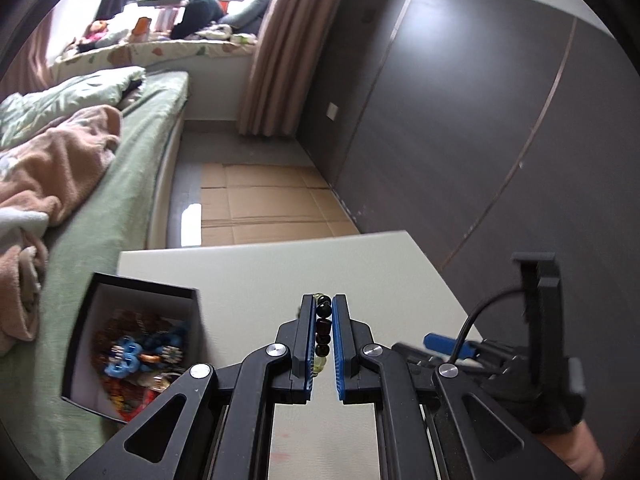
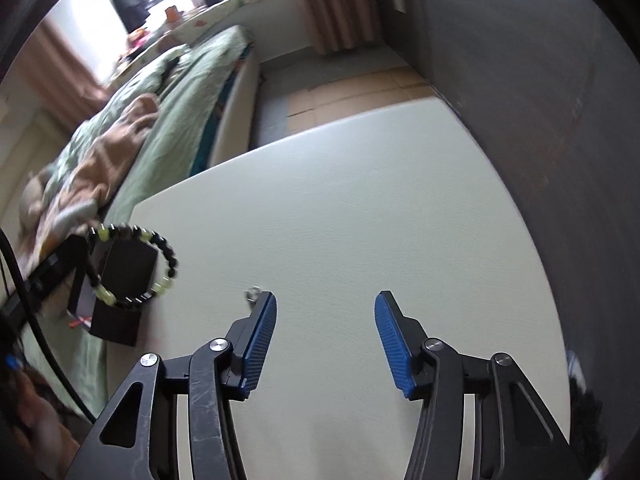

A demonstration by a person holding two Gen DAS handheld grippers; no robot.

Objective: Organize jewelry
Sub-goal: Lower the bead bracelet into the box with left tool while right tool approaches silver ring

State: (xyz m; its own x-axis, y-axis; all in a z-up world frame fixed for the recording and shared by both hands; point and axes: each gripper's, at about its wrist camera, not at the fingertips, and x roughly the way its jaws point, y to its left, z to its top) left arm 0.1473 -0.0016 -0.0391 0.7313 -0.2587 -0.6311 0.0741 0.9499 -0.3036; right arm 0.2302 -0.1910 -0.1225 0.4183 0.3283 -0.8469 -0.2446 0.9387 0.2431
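My left gripper (image 1: 323,302) is shut on a beaded bracelet (image 1: 323,330) of black, dark red and pale green beads, held above the white table (image 1: 256,280). In the right wrist view the bracelet (image 2: 170,258) hangs as a full ring in front of the black box (image 2: 128,268). The black box (image 1: 136,292), white inside, stands at the table's left edge and holds several colourful jewelry pieces (image 1: 136,354). My right gripper (image 2: 325,300) is open and empty, low over the table. A small silver ring-like piece (image 2: 253,293) lies on the table by its left fingertip.
A bed with green sheet (image 1: 120,184) and a pink blanket (image 1: 60,168) lies left of the table. A dark wardrobe wall (image 1: 480,120) runs along the right. Cardboard (image 1: 264,204) covers the floor beyond the table. The right gripper (image 1: 448,346) shows at lower right in the left wrist view.
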